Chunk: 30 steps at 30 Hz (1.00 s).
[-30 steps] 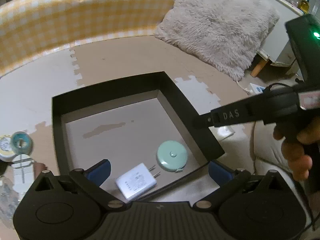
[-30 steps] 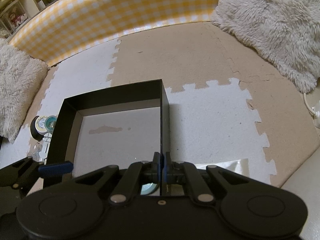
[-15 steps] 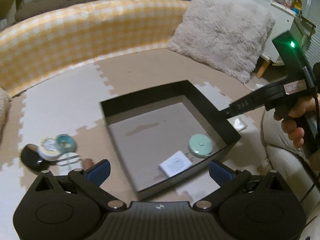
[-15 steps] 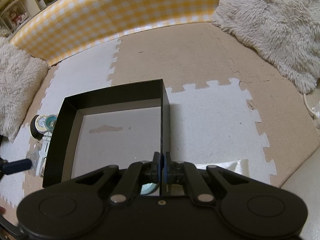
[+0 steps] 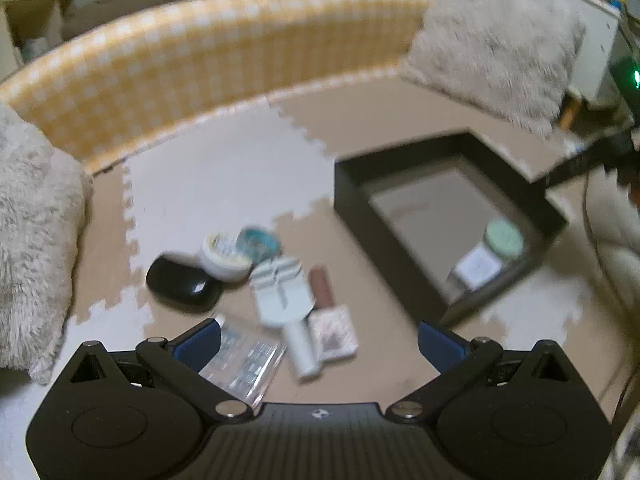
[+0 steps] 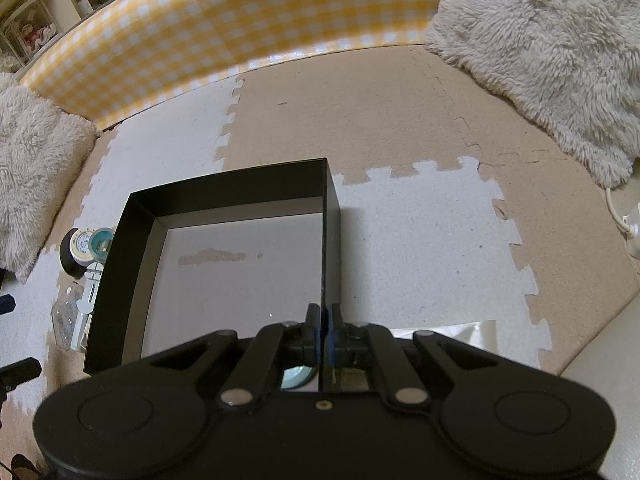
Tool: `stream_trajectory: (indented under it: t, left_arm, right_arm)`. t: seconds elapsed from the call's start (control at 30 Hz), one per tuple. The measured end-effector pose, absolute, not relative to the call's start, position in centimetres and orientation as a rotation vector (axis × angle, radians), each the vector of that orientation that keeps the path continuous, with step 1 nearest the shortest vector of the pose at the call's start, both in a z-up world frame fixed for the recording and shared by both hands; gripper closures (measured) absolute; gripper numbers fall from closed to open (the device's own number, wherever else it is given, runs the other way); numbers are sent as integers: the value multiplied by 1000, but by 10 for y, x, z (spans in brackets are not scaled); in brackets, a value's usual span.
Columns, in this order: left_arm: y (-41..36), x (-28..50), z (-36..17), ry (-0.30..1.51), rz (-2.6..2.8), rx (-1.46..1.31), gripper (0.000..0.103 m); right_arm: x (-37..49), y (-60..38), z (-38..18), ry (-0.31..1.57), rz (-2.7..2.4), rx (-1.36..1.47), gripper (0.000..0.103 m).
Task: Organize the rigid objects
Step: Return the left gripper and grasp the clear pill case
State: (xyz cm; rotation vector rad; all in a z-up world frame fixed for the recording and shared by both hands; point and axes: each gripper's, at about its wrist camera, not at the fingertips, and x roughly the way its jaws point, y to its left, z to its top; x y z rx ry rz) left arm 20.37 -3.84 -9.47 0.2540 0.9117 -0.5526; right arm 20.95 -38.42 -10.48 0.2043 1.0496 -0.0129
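**A:** Your left gripper (image 5: 318, 338) is spread wide and holds nothing, low in the frame over a loose heap on the foam mat (image 5: 224, 168). Your right gripper (image 6: 323, 320) is pinched tight on the right wall of the black box (image 6: 224, 194), at bottom centre of its own view.

**B:** Count the heap for me.

**A:** In the blurred left view, seven pieces: one black oval case (image 5: 182, 284), two round tins, one white (image 5: 224, 254) and one teal (image 5: 258, 240), touching each other, one pale tool with a handle (image 5: 284, 300), one brown tube (image 5: 322, 286), one small pink carton (image 5: 334, 332), and one clear packet (image 5: 244, 360) partly under your left finger.

**B:** And in the box?

**A:** Two things, in its near right corner: one mint round tape measure (image 5: 504, 238) and one white charger block (image 5: 478, 268), just beside each other. Two shaggy cushions (image 5: 492, 40) sit at the mat's edges.
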Motion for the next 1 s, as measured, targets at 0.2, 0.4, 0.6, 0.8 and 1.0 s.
stream_trajectory:
  t: [0.2, 0.4, 0.6, 0.8, 1.0]
  left_arm:
    - [-5, 214, -123, 969, -553, 324, 0]
    - [1, 231, -146, 983, -555, 389, 7]
    - [-4, 249, -163, 991, -557, 384, 21]
    - [-4, 252, -167, 1034, -528, 367, 26]
    - [-12, 239, -163, 1172, -451, 358, 27]
  right_arm:
    - [208, -383, -104, 1050, -12, 193, 99]
    - [209, -382, -105, 1059, -9, 174, 98]
    - [209, -382, -105, 1059, -9, 170, 98]
    - [209, -381, -106, 1062, -9, 159, 98]
    - [209, -380, -106, 1062, -9, 158, 98]
